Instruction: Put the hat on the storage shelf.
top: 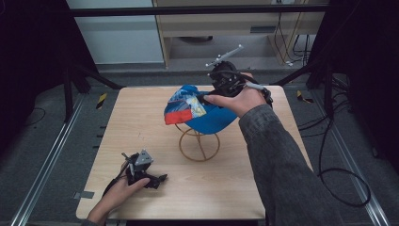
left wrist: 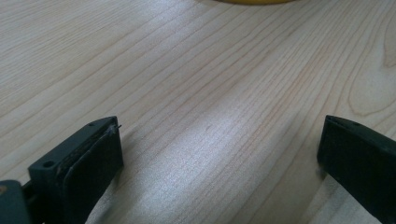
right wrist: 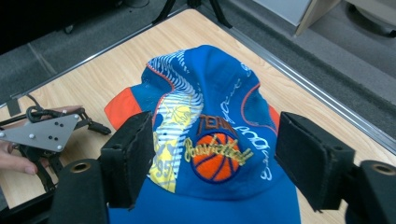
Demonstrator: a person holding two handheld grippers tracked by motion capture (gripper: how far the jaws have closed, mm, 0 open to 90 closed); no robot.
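Sitting on a wire stand (top: 199,145) mid-tabletop (top: 141,117), the blue cap (top: 197,110) has the right gripper (right wrist: 215,154) open over it. Left gripper (top: 162,178) rests open near the front-left corner.

We see the right gripper (right wrist: 212,163) with blocky black jaws, a round screw hole in each arm behind them. Our left gripper (top: 160,179) is black too, topped by a grey three-cornered plate (top: 143,158) dotted with small holes. A grey sleeve (top: 282,160) covers the right forearm.
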